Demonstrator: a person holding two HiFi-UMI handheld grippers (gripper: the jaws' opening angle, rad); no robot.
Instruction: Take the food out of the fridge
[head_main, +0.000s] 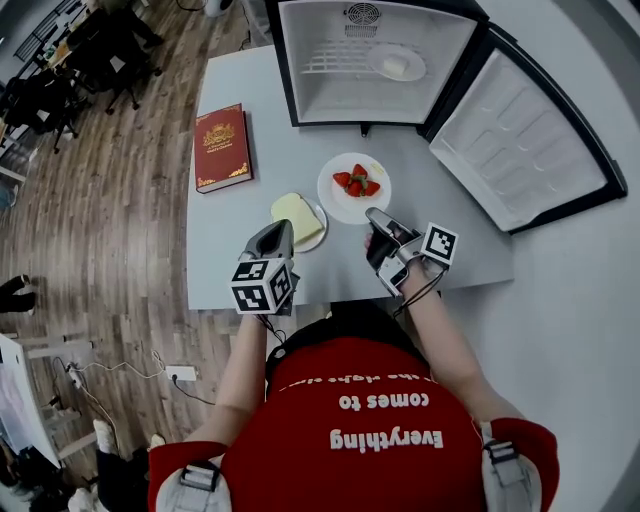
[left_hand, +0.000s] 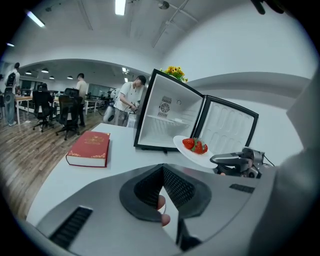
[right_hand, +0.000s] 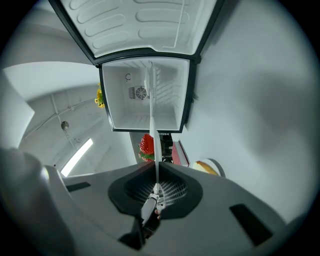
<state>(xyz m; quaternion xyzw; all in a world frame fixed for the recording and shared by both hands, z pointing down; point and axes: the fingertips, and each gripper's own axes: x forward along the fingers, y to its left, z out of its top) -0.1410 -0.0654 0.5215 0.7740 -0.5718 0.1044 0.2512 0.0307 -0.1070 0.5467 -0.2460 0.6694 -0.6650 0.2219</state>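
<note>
Right claw (right_hand: 155, 167): pinching strawberry plate (right_hand: 151, 120) by its rim; fridge (right_hand: 120, 100) open ahead.
Left claw (left_hand: 163, 167): pressed together, empty; second plate (head_main: 318, 224) just ahead; book (left_hand: 90, 148) ahead-left on worktop (left_hand: 120, 155).

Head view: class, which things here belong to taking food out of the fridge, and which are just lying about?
Belongs to the job: fridge; strawberry plate, gripped by the right claw; plate of yellow food on the table; plate of pale food still on the fridge shelf.
Lying about: red book; office chairs.
</note>
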